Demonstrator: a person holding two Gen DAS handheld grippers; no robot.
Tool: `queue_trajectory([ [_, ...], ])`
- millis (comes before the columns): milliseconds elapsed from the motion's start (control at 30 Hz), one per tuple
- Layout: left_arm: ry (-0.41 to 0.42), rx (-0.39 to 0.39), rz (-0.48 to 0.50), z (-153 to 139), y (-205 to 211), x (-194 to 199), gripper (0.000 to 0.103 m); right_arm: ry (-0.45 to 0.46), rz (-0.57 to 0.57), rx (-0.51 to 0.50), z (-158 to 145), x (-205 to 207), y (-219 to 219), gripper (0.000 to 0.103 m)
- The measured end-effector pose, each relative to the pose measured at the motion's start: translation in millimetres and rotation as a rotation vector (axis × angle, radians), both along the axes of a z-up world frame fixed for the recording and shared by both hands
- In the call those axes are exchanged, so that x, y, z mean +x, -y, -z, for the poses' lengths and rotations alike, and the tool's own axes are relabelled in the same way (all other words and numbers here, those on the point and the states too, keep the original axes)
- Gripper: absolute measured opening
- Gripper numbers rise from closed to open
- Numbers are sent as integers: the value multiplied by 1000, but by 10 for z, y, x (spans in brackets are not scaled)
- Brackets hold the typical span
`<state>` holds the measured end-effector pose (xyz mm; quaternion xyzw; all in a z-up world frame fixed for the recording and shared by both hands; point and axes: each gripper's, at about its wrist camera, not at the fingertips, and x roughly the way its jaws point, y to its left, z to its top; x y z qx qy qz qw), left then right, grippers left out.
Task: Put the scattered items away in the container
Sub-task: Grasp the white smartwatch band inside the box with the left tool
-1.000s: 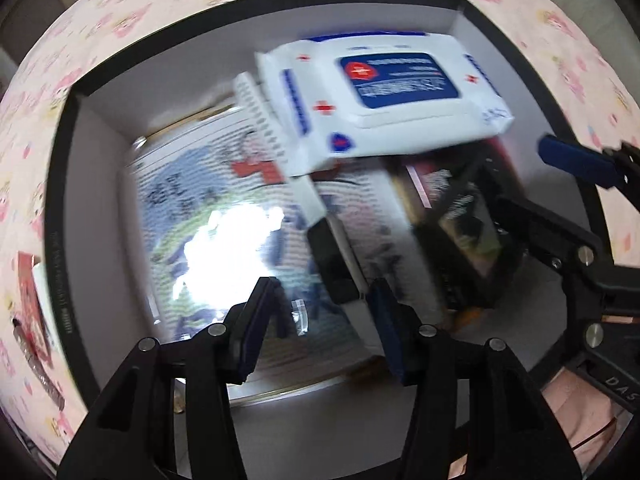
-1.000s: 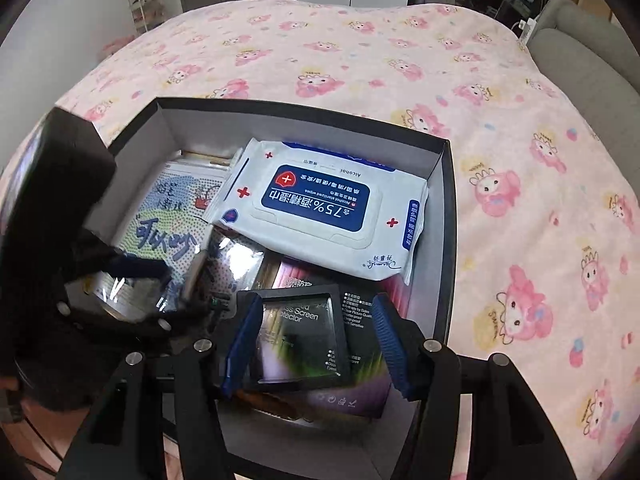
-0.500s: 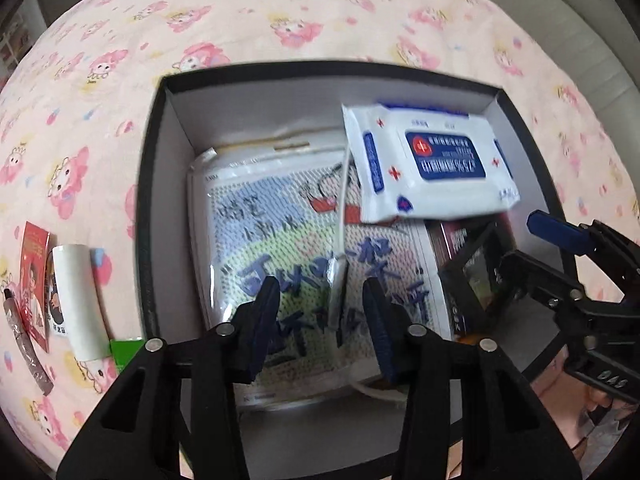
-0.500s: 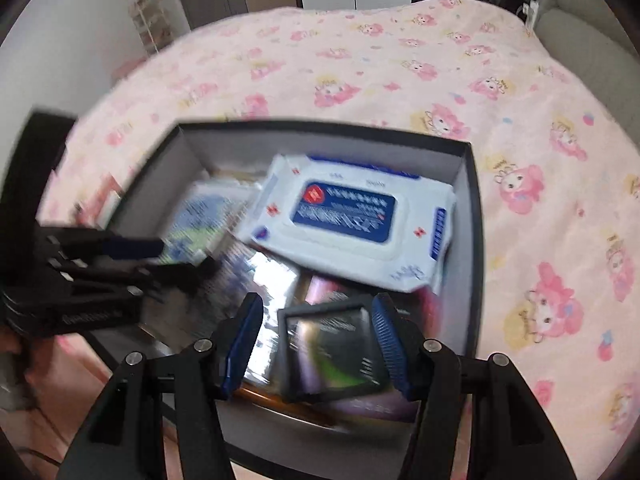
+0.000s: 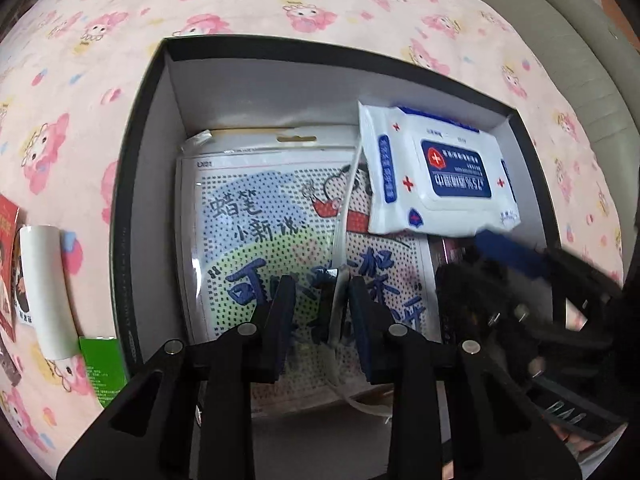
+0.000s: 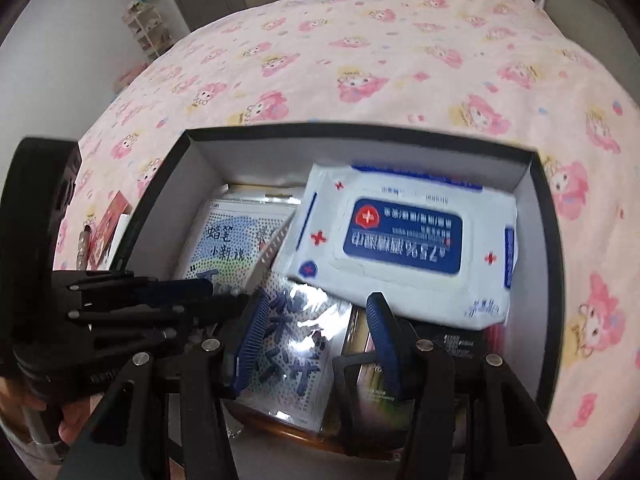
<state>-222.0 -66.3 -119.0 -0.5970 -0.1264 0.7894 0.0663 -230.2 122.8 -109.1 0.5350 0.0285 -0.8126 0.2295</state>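
left gripper (image 5: 318, 308): jaws closing, nothing gripped, over shiny bag in box (image 5: 160, 128) | right gripper (image 6: 316, 332): jaws closing, nothing gripped | still out: smooth white tube (image 5: 44, 292), green pack (image 5: 100, 368), lower left of frame beside box, tube's long side runs up-down, left hand nearer

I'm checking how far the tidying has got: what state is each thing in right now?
Box: open, no lid, partly filled.
Wipes pack: flap shut, lying on top inside the box.
Cartoon packet: flat in the box, partly under the wipes pack.
White tube: lying on the bedspread, outside the box.
Green packet: outside, beside the box wall.
Left tool: closing, thin white strip between its jaws, not pinched.
Right tool: closing, gripping nothing.
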Motion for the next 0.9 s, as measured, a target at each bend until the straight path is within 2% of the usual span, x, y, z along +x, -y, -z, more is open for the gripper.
queue_trajectory([
  [133,-41,32,-64,-152,117,58,26,1,-17,27,75,49,16,47],
  [200,-60,48,-98,-221,191,92,26,7,-55,-4,49,75,87,47],
  [333,-60,-16,-109,-184,144,45,26,43,-138,-50,49,70,354,47],
  [467,-61,-13,-100,-175,127,89,26,72,-189,-13,176,44,617,47],
  [533,-63,-9,-98,-179,200,122,26,81,-183,14,258,39,638,47],
  [633,-71,-23,-87,-117,123,-5,26,97,-152,2,274,29,530,47],
  [733,-89,-37,-73,-116,56,-41,26,60,-109,44,236,41,387,47],
  [833,-113,-95,-55,-123,-59,-30,26,37,-89,98,268,65,262,46],
  [900,-106,-97,-24,-82,-159,-31,26,58,-79,100,307,56,209,46],
])
